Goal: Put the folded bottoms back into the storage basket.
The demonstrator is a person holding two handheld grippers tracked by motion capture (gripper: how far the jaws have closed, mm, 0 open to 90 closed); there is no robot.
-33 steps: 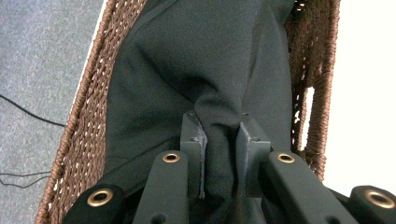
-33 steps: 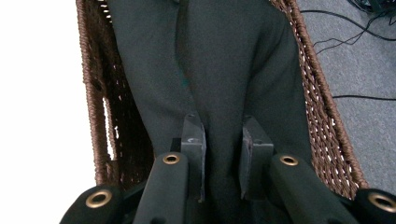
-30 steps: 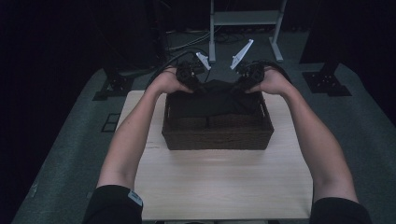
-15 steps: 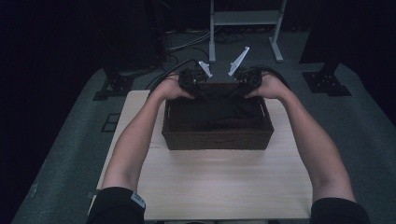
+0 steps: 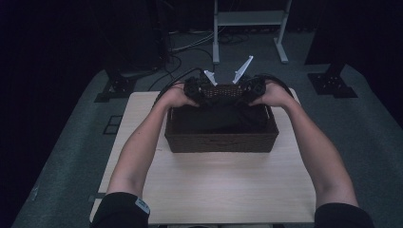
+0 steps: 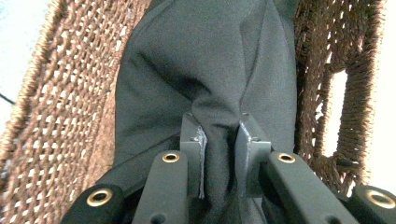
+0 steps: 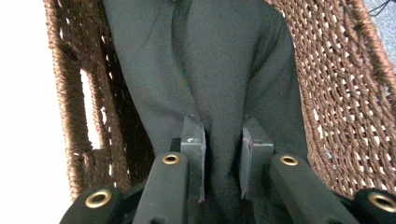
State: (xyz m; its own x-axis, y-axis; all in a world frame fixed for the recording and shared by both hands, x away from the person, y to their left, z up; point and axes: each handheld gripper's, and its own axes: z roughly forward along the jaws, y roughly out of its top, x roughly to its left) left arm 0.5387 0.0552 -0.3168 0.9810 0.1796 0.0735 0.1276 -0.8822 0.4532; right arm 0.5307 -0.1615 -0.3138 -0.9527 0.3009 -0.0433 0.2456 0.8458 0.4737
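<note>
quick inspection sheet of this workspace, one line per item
surface: light wooden table, bare in front of the basket
job's things: brown woven basket on the table; dark cloth hanging into it
clutter: nothing seen
grippers: left tool shut on the cloth; right tool shut on the cloth, both at the basket's far side
cables: black cables trail from the tools onto the floor
surroundings: grey carpet, white frame, dark stands

A grey carpet (image 5: pixel 71 142) is seen under the pale wooden table (image 5: pixel 223 190); a white metal frame (image 5: pixel 249 19) stands beyond, in darkness.
</note>
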